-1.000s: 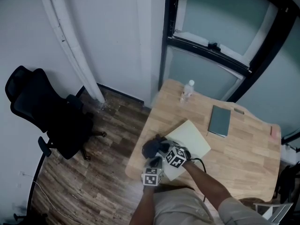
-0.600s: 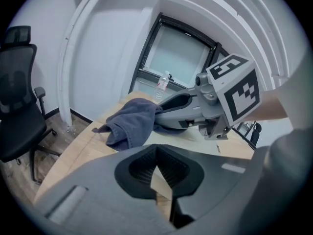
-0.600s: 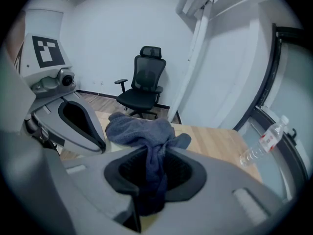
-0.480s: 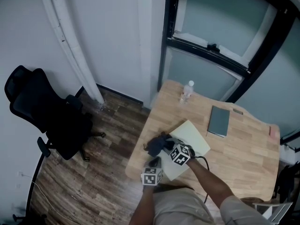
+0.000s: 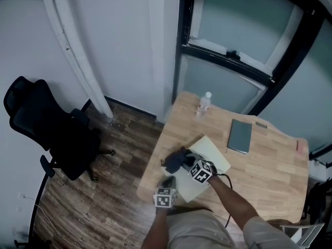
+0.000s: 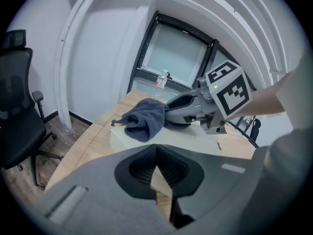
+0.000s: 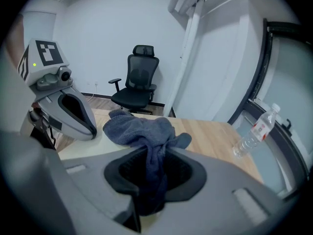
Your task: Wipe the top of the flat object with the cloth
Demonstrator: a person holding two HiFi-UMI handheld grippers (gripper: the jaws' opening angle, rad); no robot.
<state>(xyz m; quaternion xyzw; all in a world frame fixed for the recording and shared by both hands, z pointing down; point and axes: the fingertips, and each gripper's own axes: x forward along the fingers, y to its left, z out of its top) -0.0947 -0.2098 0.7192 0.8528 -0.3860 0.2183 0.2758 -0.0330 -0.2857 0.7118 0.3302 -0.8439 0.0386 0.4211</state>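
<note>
Flat object [image 5: 213, 152] lies on the near-left part of the table [image 5: 264, 175]. Left gripper [image 5: 167, 182] has its jaws closed on the object's near edge, apparently to pin it so it won't slide. Right gripper [image 5: 182, 163] has its jaws clamped on the bunched dark cloth [image 5: 173, 161], which rests on the object's left corner, likely placed for a stroke across the top. Most of the top looks unwiped.

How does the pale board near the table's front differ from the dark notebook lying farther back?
The board is cream and larger; the notebook is grey-green and smaller. The board carries the cloth; the notebook is bare. Both lie flat on the wooden table.
</note>
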